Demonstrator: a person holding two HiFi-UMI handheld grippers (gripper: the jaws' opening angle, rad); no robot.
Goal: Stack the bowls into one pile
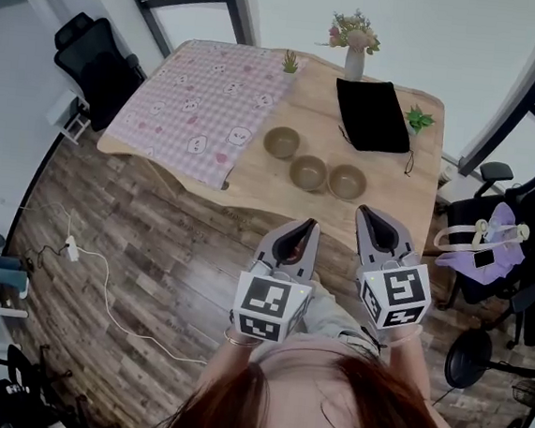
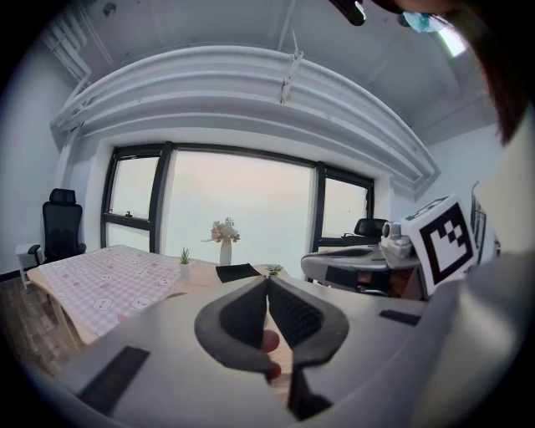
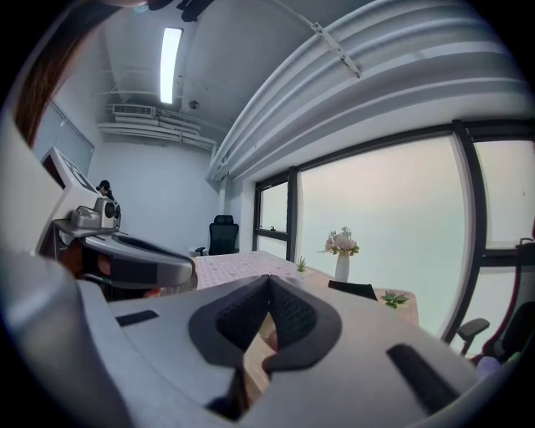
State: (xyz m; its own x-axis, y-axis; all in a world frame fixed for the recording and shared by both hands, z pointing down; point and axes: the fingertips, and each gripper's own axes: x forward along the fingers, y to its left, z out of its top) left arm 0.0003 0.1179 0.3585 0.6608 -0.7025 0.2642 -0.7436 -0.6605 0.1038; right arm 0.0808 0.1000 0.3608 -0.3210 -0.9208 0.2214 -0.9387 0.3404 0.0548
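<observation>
Hair (image 1: 315, 406) is showing closest, with bowls (image 1: 307, 173) waiting ahead.
Left gripper (image 1: 310, 224) and right gripper (image 1: 363, 211) are each squeezing jaws together on nothing. Three bowls are sitting in a row across the table (image 1: 252, 183), well ahead; right gripper is hanging nearer.

Right gripper (image 3: 268, 282) at bottom centre: jaws together, tips meeting, nothing between them. Left gripper (image 3: 134, 261) at mid left. Table (image 3: 404, 308) behind the jaws, right of centre: pink checked cloth (image 3: 237, 262), vase (image 3: 342, 266) with flowers, black pouch (image 3: 351, 288), small green plant (image 3: 392, 298). Black office chair (image 3: 222, 236) by the window. Ceiling light (image 3: 170, 53) on, upper left.
</observation>
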